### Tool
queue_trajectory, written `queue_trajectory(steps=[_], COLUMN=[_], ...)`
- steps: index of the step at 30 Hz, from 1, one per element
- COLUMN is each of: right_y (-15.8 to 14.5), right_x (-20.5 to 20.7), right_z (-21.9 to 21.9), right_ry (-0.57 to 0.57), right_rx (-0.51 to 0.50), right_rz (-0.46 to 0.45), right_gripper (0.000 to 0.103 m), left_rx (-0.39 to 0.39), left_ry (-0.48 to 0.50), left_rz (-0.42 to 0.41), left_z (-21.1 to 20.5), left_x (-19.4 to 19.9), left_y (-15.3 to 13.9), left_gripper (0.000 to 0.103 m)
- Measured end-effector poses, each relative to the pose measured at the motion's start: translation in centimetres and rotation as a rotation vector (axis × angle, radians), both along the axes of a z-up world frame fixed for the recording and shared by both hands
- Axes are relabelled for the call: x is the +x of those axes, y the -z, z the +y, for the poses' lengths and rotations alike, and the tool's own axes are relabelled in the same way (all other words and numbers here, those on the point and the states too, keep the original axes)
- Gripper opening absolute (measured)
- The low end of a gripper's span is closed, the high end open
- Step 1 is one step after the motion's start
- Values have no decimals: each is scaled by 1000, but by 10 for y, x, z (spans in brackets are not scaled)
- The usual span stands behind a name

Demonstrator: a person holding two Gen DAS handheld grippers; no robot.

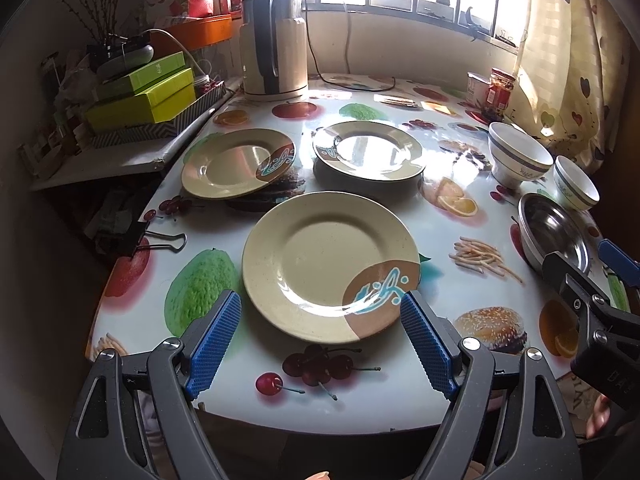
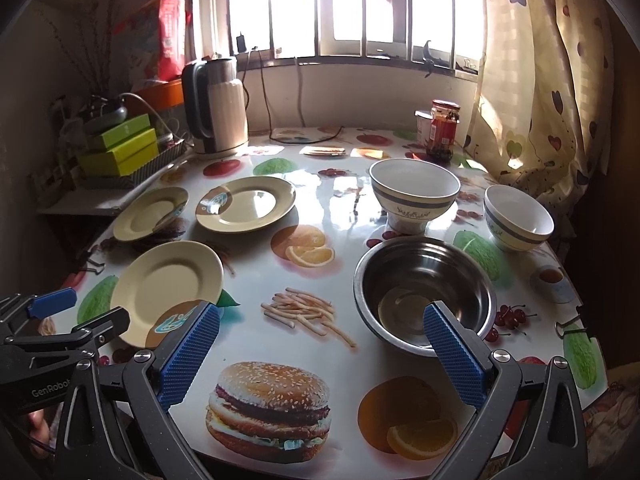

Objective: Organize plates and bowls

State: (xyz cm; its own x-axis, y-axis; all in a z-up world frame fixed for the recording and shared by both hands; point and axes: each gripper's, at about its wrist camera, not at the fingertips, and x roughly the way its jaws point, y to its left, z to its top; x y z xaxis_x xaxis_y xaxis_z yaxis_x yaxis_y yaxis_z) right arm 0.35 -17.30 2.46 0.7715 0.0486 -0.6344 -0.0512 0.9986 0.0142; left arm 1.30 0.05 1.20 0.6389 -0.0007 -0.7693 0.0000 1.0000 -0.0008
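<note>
The left claw (image 1: 321, 332) is wide open and holds nothing. Its blue pads sit on each side of the near plate (image 1: 330, 266), just above the table's near edge, and I cannot tell if they touch it. The right claw (image 2: 320, 350) is wide open too, and empty. One of its pads is in front of the metal bowl (image 2: 424, 294).

Two more plates lie farther back: the left plate (image 1: 236, 164) and the middle plate (image 1: 368, 151). A big white bowl (image 2: 414, 192) and a small white bowl (image 2: 518, 218) stand behind the metal bowl.

The table (image 2: 344, 360) has a shiny cover with pictures of fruit, fries and a burger. At the back stand a kettle (image 1: 274, 48) and a jar (image 2: 443, 130), under a bright window with a curtain (image 2: 540, 80). Green boxes (image 1: 140, 94) are stacked on the left.
</note>
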Motion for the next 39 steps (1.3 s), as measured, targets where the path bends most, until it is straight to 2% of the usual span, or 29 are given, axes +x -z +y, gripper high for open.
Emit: queue_trajectory(steps=[39], right_y=[4], right_x=[20], right_z=[10], right_ry=[5], right_rx=[-23], right_rz=[24], right_gripper=[103], left_rx=[4], left_ry=[-17], left_rz=[0], left_z=[12], left_x=[14], left_y=[1], left_gripper=[82])
